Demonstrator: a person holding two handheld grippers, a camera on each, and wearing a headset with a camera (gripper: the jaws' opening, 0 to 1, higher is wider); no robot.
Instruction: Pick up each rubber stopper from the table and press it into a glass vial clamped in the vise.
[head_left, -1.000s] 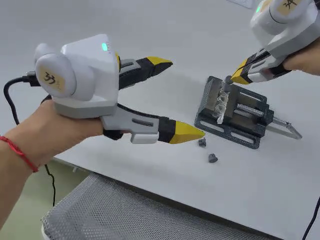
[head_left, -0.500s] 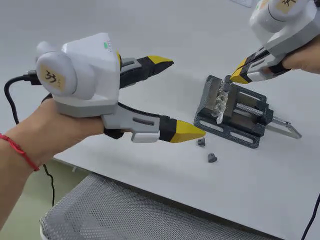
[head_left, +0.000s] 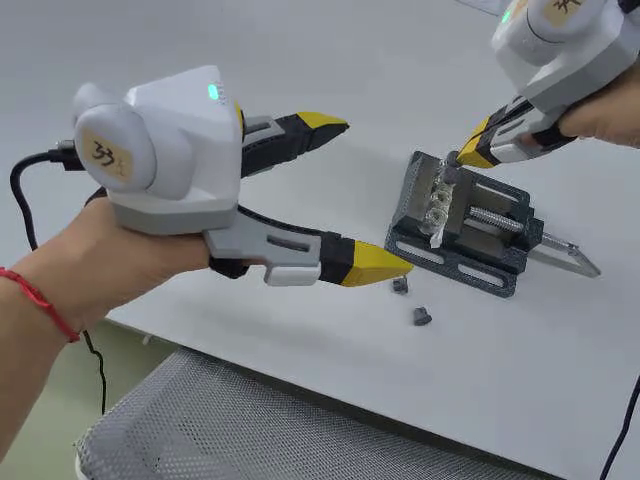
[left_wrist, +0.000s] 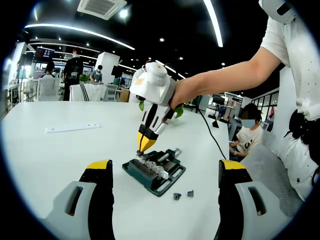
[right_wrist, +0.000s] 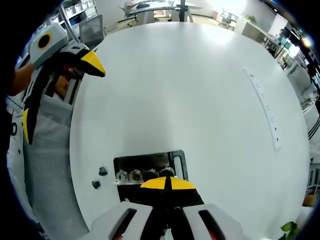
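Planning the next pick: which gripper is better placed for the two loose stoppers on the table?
Left. The open left gripper hovers with one jaw near the two small dark rubber stoppers; the shut right gripper is at the dark metal vise.

white tabletop (head_left: 300, 60) carries dark vise (head_left: 462, 262). one rubber stopper (head_left: 401, 285) lies just beside vise base, second stopper (head_left: 422, 317) near it, apart. long white strip (left_wrist: 72, 128) lies well apart.

A right gripper (head_left: 466, 156) pinches a rubber stopper (head_left: 451, 166) over glass vials (head_left: 437, 205) clamped in a vise (head_left: 470, 240); the left gripper (head_left: 368, 195) hovers wide-jawed nearby; two loose stoppers (head_left: 401, 285) lie on the tabletop (head_left: 300, 60).
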